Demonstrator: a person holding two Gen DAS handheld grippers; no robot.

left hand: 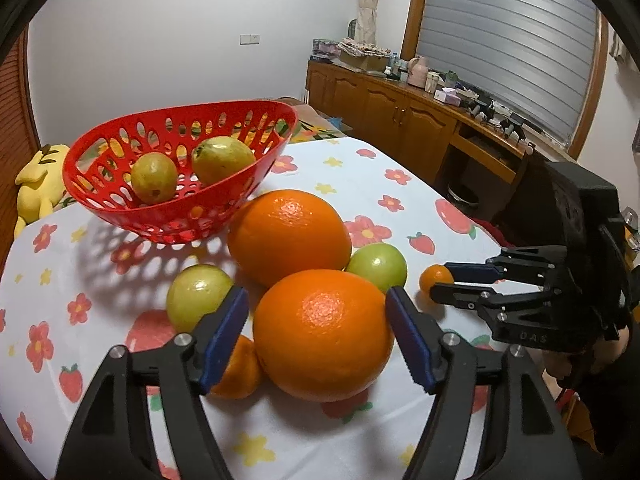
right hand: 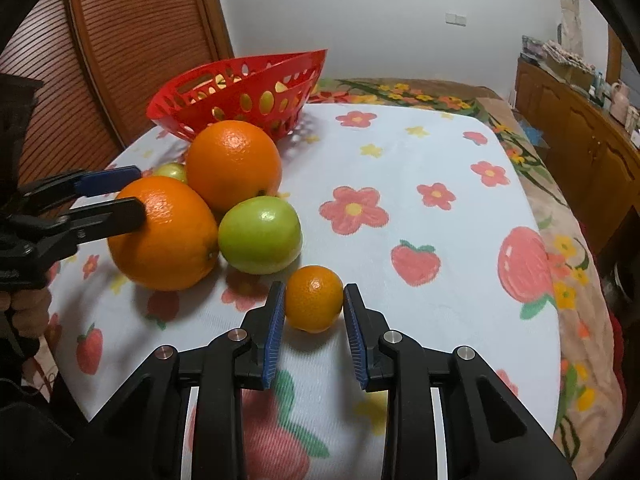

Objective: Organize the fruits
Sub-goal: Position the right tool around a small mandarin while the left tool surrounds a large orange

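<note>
- Left wrist view: your left gripper (left hand: 316, 312) has its jaws apart on either side of the near big orange (left hand: 324, 334), and the blue pads look just clear of the peel, not pressing it.
- That orange sits toward the near edge of the counter (left hand: 400, 208), touching a second big orange (left hand: 289, 236) behind it.
- A yellow-green fruit (left hand: 198, 296) lies just left of the pair, a green fruit (left hand: 378, 266) just right, and a small orange (left hand: 236, 372) is half hidden behind your left jaw.
- The red basket (left hand: 120, 204) stands toward the far left corner with two yellow-green fruits (left hand: 154, 178) inside.
- Your right gripper (left hand: 444, 280) comes in from the right edge, jaws on a small mandarin (left hand: 435, 276).
- Right wrist view: your right gripper (right hand: 314, 306) has its jaws clamped on the mandarin (right hand: 313, 302), which rests on the counter (right hand: 440, 152) near the middle, just beside the green fruit (right hand: 260, 234).
- Your left gripper (right hand: 140, 196) reaches in from the left edge, one jaw in front of the near big orange (right hand: 164, 234) and one behind it.
- The basket (right hand: 240, 96) stands at the far left corner.
</note>
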